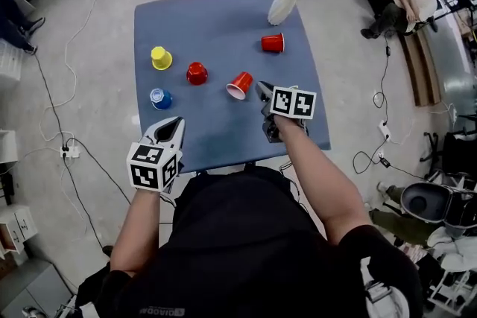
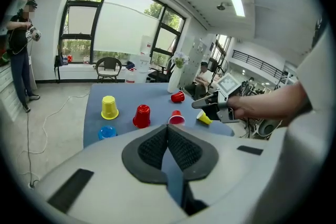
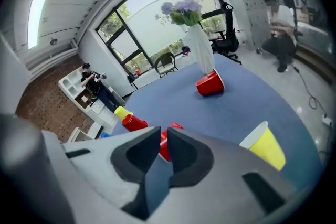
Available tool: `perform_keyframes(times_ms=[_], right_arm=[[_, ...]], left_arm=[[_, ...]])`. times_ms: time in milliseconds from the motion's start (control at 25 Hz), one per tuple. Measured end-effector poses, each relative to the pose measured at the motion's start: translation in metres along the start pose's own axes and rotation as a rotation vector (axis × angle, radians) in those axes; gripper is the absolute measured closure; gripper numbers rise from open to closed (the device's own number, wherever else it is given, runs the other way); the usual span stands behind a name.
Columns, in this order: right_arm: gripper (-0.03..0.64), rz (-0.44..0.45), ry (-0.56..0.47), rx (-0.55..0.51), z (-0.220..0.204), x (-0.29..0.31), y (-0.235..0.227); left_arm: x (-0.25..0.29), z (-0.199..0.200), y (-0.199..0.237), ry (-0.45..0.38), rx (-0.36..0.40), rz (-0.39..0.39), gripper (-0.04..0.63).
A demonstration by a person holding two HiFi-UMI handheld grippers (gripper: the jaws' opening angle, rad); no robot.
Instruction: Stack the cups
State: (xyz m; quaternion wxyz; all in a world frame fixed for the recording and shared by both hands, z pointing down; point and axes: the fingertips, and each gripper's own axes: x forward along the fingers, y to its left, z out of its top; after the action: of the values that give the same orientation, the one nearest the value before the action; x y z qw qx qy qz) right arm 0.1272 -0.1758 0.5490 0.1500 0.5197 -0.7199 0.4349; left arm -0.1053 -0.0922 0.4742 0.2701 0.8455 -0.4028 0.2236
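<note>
Because it looks light and crushable, the tipped red cup [image 1: 240, 85] mid-frame on the desk [image 1: 223, 18] wants a gentle rim pinch; left gripper [image 1: 176, 123] jaws meet, right gripper [image 1: 261, 88] jaws gape slightly, both empty.

The standing red cup [image 1: 197, 73] looks like glossy plastic. The blue table cover [image 1: 216, 33] looks like matt cloth. The white vase [image 1: 282, 7] is smooth and shiny.

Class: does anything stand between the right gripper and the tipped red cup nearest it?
Nothing visible does: only bare table lies between the right gripper and that red cup; the tipped yellow cup lies aside.
</note>
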Motion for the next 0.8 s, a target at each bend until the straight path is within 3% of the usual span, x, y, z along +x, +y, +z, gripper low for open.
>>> perform_keyframes(times_ms=[200, 520, 800], right_arm=[[0.54, -0.025, 0.072, 0.086, -0.004, 0.035, -0.022], [0.406, 0.021, 0.158, 0.248, -0.01, 0.069, -0.022], [0.394, 0.017, 0.224, 0.282, -0.024, 0.089, -0.019]], left_arm=[[0.008, -0.005, -0.001, 0.031, 0.004, 0.009, 0.591], [0.015, -0.003, -0.012, 0.05, 0.018, 0.003, 0.591], [0.01, -0.009, -0.009, 0.068, 0.006, 0.028, 0.591]])
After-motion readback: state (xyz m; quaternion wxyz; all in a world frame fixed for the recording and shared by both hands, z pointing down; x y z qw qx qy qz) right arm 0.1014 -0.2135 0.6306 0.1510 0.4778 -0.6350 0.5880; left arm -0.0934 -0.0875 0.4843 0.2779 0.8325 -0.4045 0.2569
